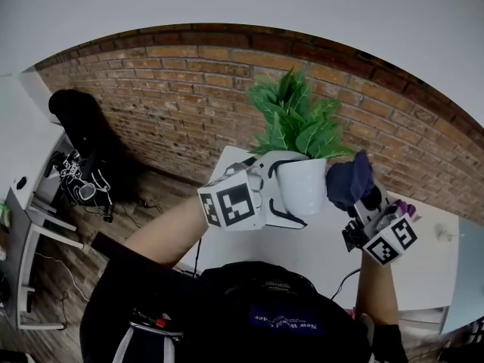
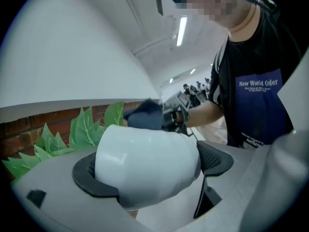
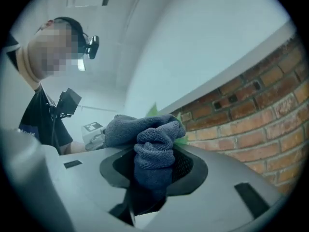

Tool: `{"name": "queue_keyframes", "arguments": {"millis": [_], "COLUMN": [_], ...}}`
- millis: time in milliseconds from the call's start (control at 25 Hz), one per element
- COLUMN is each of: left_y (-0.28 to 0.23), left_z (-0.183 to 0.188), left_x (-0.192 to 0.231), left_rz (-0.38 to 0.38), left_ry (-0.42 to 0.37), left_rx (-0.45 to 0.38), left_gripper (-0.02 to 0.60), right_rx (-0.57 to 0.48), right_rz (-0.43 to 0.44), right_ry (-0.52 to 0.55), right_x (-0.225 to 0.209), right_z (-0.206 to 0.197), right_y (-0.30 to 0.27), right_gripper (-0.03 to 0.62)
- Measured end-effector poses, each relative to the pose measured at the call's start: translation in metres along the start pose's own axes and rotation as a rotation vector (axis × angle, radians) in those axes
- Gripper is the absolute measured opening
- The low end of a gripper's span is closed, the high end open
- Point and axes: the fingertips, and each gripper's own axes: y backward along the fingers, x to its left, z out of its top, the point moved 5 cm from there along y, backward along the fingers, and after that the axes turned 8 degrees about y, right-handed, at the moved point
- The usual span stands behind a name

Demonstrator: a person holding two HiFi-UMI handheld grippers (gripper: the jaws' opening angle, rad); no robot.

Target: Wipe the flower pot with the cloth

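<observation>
A white flower pot [image 1: 302, 184] with a green leafy plant [image 1: 293, 116] is held up in the air, clamped in my left gripper [image 1: 274, 191]. In the left gripper view the pot [image 2: 147, 166] lies between the two dark pads, leaves [image 2: 79, 132] behind it. My right gripper [image 1: 361, 203] is shut on a bunched dark blue cloth [image 1: 349, 178], which sits just right of the pot's side. In the right gripper view the cloth [image 3: 152, 151] fills the space between the jaws and hides the pot; a sliver of leaf shows behind it.
A white table [image 1: 325, 252] lies below both grippers. A red brick wall [image 1: 166, 104] runs behind. At the left stand a grey shelf unit [image 1: 30, 233] and a dark bag [image 1: 79, 119] on the wooden floor. My own torso in a black shirt [image 1: 249, 312] fills the bottom.
</observation>
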Motion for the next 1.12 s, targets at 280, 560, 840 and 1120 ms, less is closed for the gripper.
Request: {"name": "queue_keyframes", "arguments": {"millis": [280, 560, 840, 1120], "left_y": [-0.014, -0.003, 0.008, 0.010], "left_z": [-0.023, -0.011, 0.008, 0.026], "left_x": [-0.004, -0.004, -0.004, -0.001], "left_rz": [-0.026, 0.004, 0.005, -0.018], "left_ry": [-0.081, -0.085, -0.042, 0.056], "left_rx": [0.171, 0.093, -0.018, -0.160], "left_gripper": [0.523, 0.523, 0.523, 0.523], "right_rx": [0.130, 0.082, 0.088, 0.130], "right_rz": [0.101, 0.053, 0.018, 0.078], "right_ry": [0.403, 0.175, 0.005, -0.012], "right_x": [0.067, 0.030, 0.015, 0.028], "right_z": [0.015, 0.005, -0.031, -0.053], "right_y": [-0.043, -0.022, -0.005, -0.003], "right_gripper": [0.129, 0.129, 0.129, 0.129]}}
